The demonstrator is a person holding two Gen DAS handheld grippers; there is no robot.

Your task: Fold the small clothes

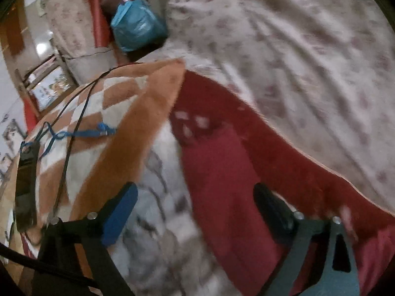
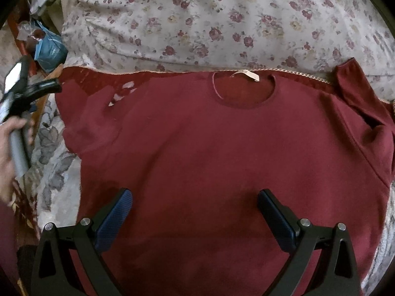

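A dark red sweatshirt lies spread flat on the bed, its neck opening and pale label at the far side. Its right sleeve is bunched at the far right. My right gripper hangs open over the lower body of the shirt with nothing between its fingers. In the blurred left wrist view, my left gripper stands open above the shirt's left edge, nothing held. The right wrist view shows that gripper at the far left, in a person's hand, beside the shirt.
A floral sheet covers the bed beyond the shirt. A grey-flowered blanket lies under the shirt's left side. An orange and white checked cushion with a black cable and blue string sits to the left, with a blue plastic bag behind it.
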